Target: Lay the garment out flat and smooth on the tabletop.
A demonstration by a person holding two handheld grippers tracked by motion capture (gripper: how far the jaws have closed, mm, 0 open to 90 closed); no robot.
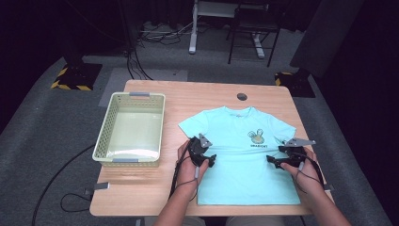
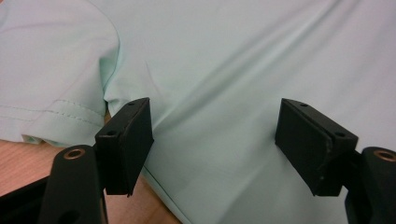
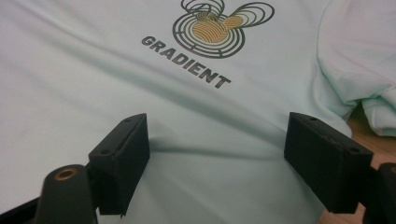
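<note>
With the T-shirt (image 1: 240,155) flat at centre right of the table (image 1: 155,188), both the left claw (image 1: 211,161) and right claw (image 1: 271,160) gape unclenched over its side edges, so each should pinch only the hem layers, evenly.

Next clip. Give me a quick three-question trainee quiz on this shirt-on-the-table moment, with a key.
1. True or false: the T-shirt lies folded inside the basket.
2. Which word is printed under the shirt's logo?
3. The left gripper is: A) shut on a sleeve, B) open at the shirt's side edge, C) inside the basket.

Key:
1. False: it lies spread flat on the table.
2. GRADIENT.
3. B. The right gripper is open at the opposite side edge.
</note>
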